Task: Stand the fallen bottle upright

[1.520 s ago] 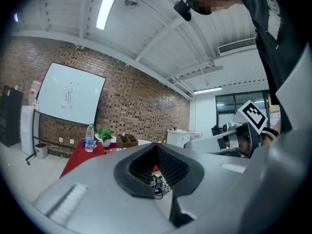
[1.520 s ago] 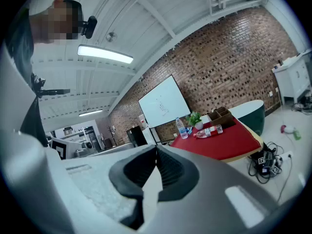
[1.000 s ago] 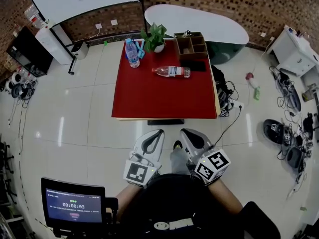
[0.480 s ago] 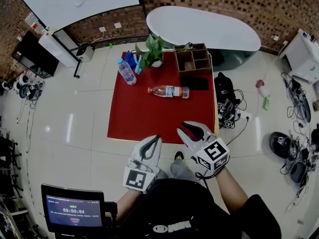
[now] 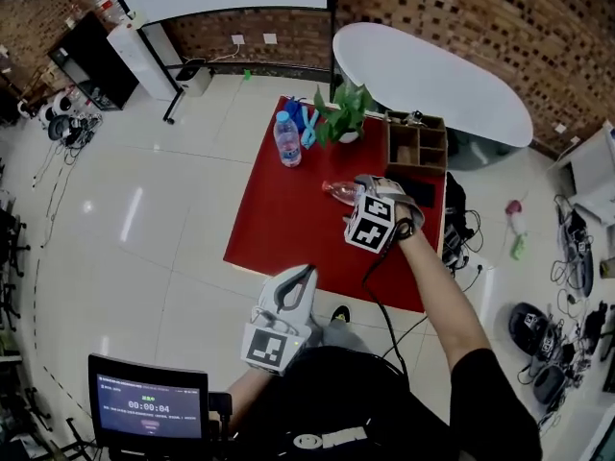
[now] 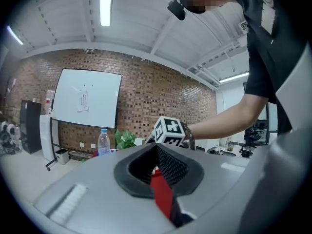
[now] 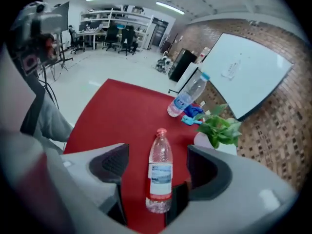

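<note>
The fallen bottle (image 7: 160, 172) is clear plastic with a red cap and a white-and-blue label edged with a red band. It lies on its side on the red desk (image 5: 288, 219).

The right gripper (image 5: 377, 188) is over the bottle with its jaws spread wide; they have just been opening. In the right gripper view the bottle lies lengthwise between the jaws, base toward the camera and cap pointing away. Red desk shows on either side, and neither pad touches the bottle.

That view shows the whole bottle. In the head view the gripper covers most of it, and only the neck end shows at the gripper's left.

The left gripper (image 6: 157, 162) has its jaws pressed together with nothing between them. In the head view it sits low near the person's body, short of the desk. Its own view shows the other gripper's marker cube, the forearm and the standing bottle (image 6: 103, 141), but not the fallen one.

The potted plant (image 5: 344, 113) and a wooden box (image 5: 416, 147) stand at the desk's far edge.
</note>
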`<control>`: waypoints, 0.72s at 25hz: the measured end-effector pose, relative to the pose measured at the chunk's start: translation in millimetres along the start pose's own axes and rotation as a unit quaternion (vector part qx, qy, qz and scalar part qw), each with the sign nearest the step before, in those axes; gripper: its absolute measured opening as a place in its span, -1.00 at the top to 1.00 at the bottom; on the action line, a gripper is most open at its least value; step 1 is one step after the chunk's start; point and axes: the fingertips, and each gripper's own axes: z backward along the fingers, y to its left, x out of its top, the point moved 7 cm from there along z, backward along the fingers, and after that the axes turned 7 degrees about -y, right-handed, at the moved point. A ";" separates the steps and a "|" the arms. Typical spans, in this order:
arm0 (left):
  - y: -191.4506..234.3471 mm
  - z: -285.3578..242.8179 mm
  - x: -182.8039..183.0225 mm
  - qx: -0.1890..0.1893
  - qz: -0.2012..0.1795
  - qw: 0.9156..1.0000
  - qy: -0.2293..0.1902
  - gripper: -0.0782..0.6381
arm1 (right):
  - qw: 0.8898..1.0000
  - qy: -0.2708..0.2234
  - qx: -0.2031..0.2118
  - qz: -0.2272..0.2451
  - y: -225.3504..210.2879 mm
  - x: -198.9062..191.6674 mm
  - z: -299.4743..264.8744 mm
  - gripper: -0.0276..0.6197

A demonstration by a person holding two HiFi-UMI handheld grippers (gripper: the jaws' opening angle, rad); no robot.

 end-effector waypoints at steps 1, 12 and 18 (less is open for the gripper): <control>2.4 1.7 -1.7 0.008 0.000 1.000 -0.003 0.78 | 1.000 0.017 0.015 0.007 -5.0 -2.0 -21.2 -0.20; 77.3 57.5 6.6 0.097 0.026 0.995 0.000 0.78 | 0.978 0.184 0.082 0.046 -6.3 -18.9 -133.3 -0.05; 81.8 44.7 16.3 0.071 0.026 0.997 -0.014 0.78 | 0.998 0.033 0.013 -0.056 -20.6 19.5 -63.4 -0.03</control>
